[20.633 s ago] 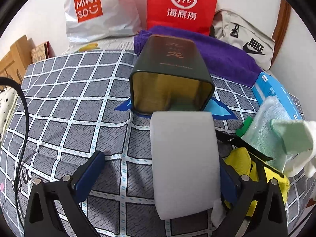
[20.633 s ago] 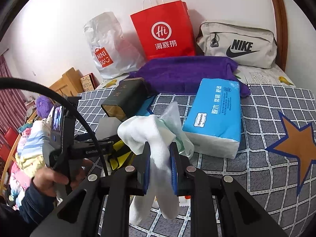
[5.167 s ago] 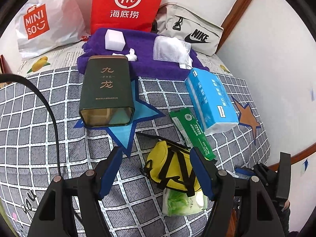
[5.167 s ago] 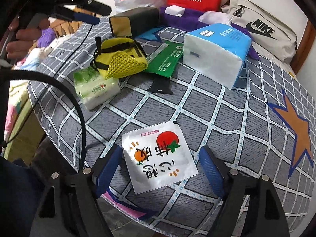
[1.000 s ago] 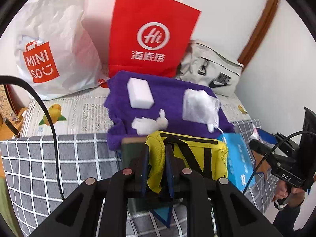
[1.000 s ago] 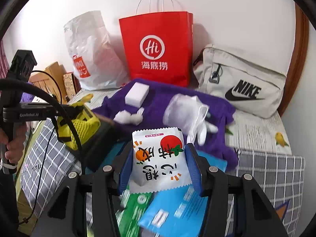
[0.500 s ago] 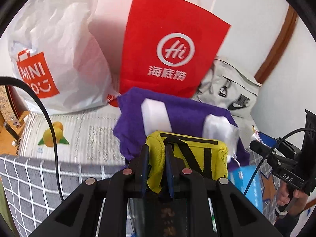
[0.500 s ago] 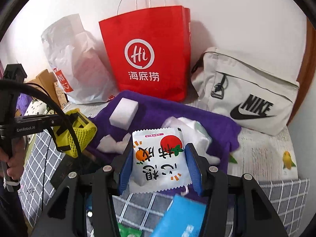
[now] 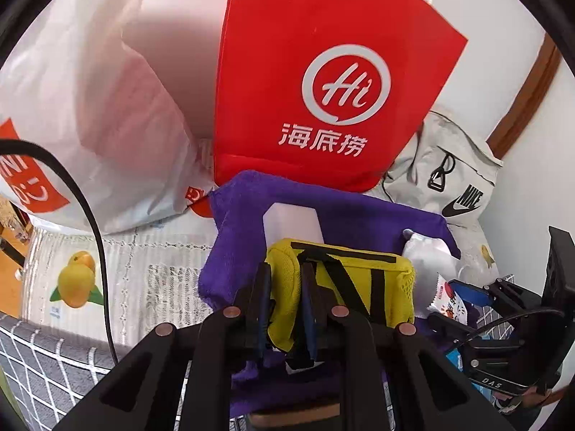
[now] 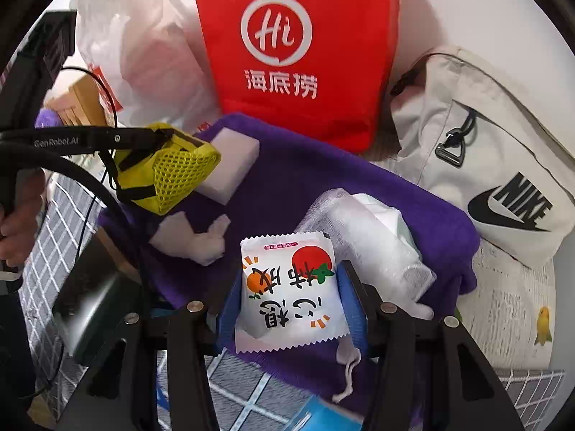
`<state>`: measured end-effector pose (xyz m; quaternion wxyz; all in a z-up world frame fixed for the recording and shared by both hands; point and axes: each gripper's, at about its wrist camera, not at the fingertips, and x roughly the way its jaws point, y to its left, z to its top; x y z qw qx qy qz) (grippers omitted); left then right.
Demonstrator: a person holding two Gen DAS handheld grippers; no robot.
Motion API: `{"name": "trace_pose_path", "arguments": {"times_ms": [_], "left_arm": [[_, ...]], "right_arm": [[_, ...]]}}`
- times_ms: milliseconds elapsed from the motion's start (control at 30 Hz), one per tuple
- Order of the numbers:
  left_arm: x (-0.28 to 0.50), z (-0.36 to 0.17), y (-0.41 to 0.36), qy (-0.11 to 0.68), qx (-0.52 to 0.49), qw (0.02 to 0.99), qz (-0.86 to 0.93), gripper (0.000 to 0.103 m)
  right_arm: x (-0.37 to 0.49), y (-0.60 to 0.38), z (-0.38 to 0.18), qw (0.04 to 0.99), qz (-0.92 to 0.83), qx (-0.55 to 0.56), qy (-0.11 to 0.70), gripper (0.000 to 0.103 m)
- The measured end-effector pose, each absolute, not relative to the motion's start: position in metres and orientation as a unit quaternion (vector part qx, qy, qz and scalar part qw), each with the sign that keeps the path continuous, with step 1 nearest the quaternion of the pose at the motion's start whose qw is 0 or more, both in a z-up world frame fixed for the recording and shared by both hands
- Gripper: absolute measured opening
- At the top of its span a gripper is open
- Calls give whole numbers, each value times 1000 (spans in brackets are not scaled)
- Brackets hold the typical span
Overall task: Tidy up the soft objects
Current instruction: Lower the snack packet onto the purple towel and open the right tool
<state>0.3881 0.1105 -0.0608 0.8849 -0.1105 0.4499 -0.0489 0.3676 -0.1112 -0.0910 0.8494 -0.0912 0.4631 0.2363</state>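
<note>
My left gripper point(image 9: 284, 298) is shut on a yellow mesh pouch point(image 9: 345, 287) with black straps, held above the purple towel point(image 9: 359, 215). From the right wrist view the same yellow pouch point(image 10: 172, 176) hangs over the towel's left end, just in front of the white sponge block point(image 10: 230, 165). My right gripper point(image 10: 287, 294) is shut on a white snack packet point(image 10: 287, 287) printed with a tomato and an orange, over the purple towel point(image 10: 323, 179). On the towel lie a white sock point(image 10: 194, 240) and a gauze bundle point(image 10: 366, 240).
A red Hi paper bag point(image 10: 298, 46) stands behind the towel, a white plastic bag point(image 10: 143, 43) to its left and a beige Nike pouch point(image 10: 496, 165) to its right. A dark tin point(image 10: 93, 298) lies at lower left on the checked cover. A person's hand point(image 10: 18, 222) holds the left gripper.
Both grippers have moved forward toward the red bag and now hang over the purple towel, each still holding its object. The towel and bags look larger and closer.
</note>
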Motion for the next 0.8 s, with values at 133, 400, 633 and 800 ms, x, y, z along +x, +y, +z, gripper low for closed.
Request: {"name": "trace_pose_path", "arguments": {"times_ms": [133,400,633,800], "left_arm": [[391,-68,106,454,-107,883,-55,16],[394,-74,107,463,-102,879,-54,16],[397,-81,106,471,-100,875,-49,16],[400,-86,102,480,-97,871,-45,16]], "right_arm": [[370,-104,-97,842,247,-121,465,51],[374,-100,-115,825,253,-154,482,51],[382,-105,-127,816,244,-150,502,53],[380,-102,-123,817,250,-153,496,59]]}}
